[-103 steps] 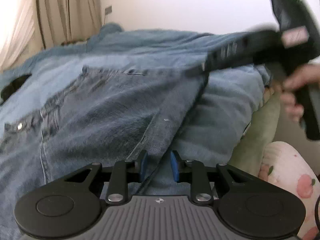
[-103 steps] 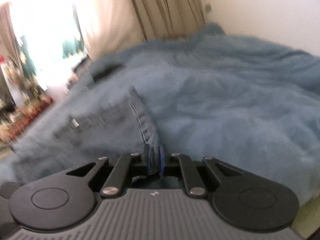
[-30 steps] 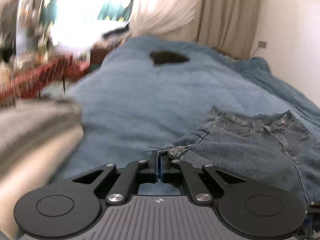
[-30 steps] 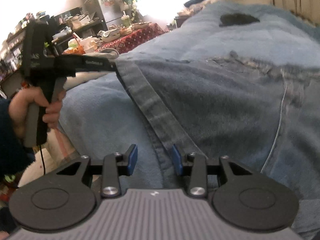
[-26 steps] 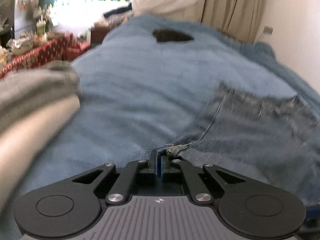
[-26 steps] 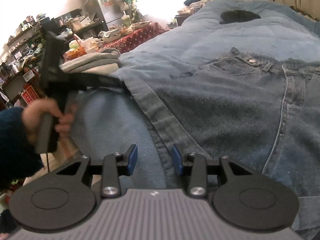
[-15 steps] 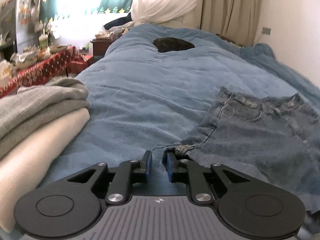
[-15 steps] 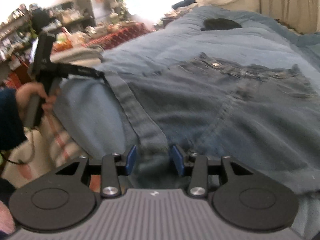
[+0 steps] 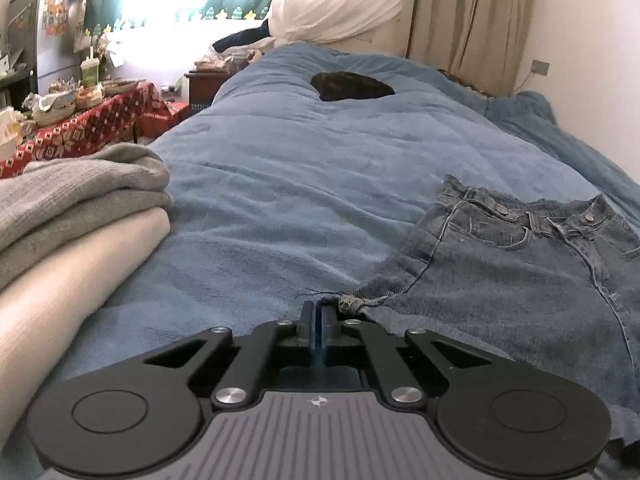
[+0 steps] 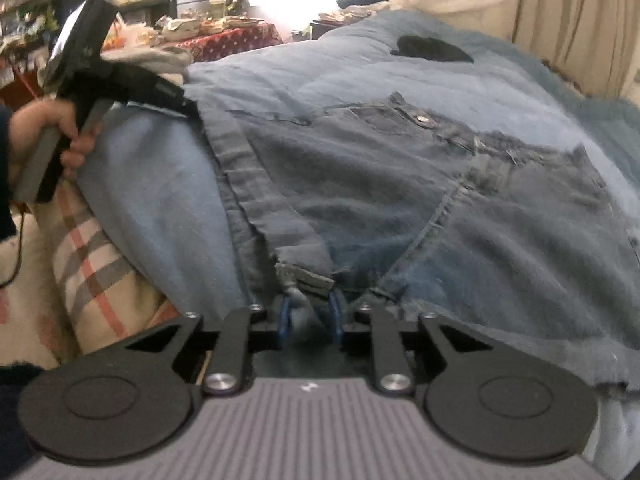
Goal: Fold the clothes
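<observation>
1. Jeans (image 9: 516, 276) spread flat on blue blanket (image 9: 320, 184), waistband toward far end of bed, hem edge nearest both cameras.
2. Left gripper (image 9: 319, 312) low over blanket at frayed hem corner (image 9: 352, 303); jaws pressed together; corner sits just right of fingertips, so cannot tell whether any denim is caught between them.
3. Right gripper (image 10: 310, 314) at other end of hem; jaws just closing, now narrowly apart, with folded hem strip (image 10: 280, 216) bunched between blue pads; pads appear to press on cloth, though view is blurred.
4. Seen from right wrist: hand (image 10: 44, 136) gripping handle of left tool at upper left, its tip at far hem corner.
5. Folded grey and cream knitwear (image 9: 76, 216) stacked at left of blanket, well apart from jeans.
6. Dark item (image 9: 352, 86) lying far up bed.
</observation>
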